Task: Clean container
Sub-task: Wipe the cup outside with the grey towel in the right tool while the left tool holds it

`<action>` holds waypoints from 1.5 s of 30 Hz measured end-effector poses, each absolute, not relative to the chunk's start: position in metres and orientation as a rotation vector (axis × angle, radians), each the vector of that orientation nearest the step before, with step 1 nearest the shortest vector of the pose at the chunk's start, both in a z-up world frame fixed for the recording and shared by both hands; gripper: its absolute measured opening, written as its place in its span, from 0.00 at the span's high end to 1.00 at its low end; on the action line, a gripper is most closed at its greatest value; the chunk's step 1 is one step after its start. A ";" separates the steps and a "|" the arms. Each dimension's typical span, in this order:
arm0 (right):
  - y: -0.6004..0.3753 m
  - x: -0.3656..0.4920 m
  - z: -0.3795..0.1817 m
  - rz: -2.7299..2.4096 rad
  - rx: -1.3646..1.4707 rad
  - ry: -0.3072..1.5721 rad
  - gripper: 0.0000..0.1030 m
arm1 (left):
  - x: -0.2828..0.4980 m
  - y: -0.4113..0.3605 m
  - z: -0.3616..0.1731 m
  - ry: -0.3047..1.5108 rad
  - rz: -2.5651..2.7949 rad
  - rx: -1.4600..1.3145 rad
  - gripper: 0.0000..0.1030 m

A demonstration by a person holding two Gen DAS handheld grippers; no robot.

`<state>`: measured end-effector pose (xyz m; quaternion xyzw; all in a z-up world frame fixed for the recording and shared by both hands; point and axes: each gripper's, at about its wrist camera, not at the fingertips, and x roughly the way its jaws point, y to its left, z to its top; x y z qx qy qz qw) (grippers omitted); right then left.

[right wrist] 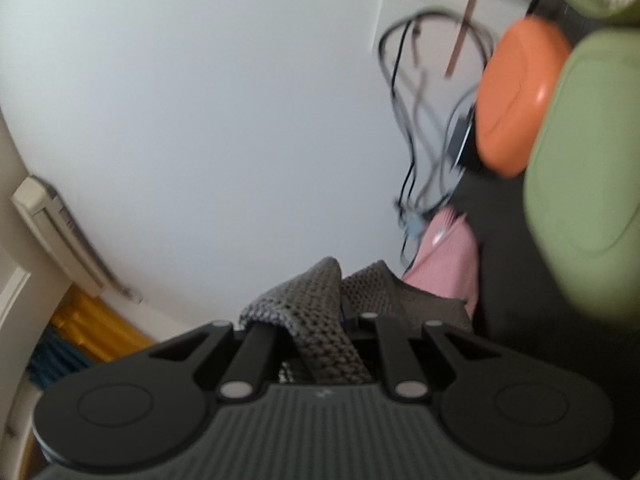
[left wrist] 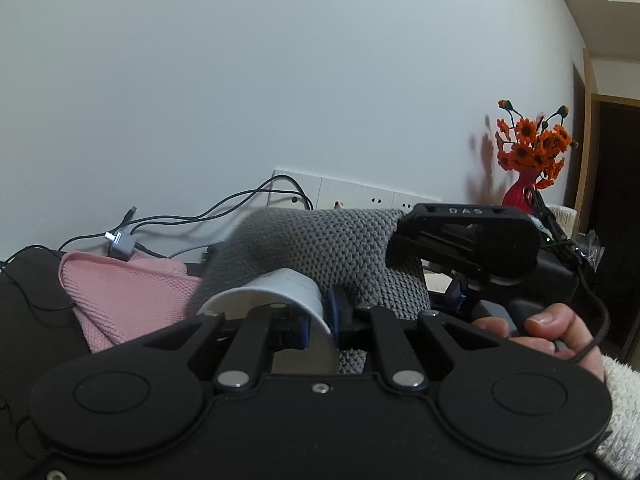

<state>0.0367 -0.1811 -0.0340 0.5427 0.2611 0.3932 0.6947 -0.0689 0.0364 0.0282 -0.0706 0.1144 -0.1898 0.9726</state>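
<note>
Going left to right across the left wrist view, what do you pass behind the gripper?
Pink cloth → white cup held in the left gripper → grey knitted cloth → right gripper → person's hand, with the red vase of orange flowers above.

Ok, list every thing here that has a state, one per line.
left gripper: shut on the white cup's wall
white cup: held, tipped sideways, looks empty
right gripper: shut on the grey cloth
grey cloth: held up, draped behind the cup
pink cloth: lying crumpled, untouched
</note>
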 end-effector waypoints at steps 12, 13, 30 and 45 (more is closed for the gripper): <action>-0.169 0.027 -0.022 1.027 1.148 0.562 0.89 | -0.050 0.053 0.024 0.280 -0.244 -0.172 0.89; -0.168 0.026 -0.021 1.048 1.150 0.552 0.89 | -0.050 0.055 0.024 0.278 -0.234 -0.179 0.89; -0.172 0.033 -0.039 0.907 1.253 0.611 0.89 | -0.069 0.057 0.038 0.155 -0.285 -0.217 0.90; -0.160 0.019 -0.021 1.057 1.160 0.546 0.90 | -0.050 0.072 0.035 0.220 -0.190 -0.247 0.90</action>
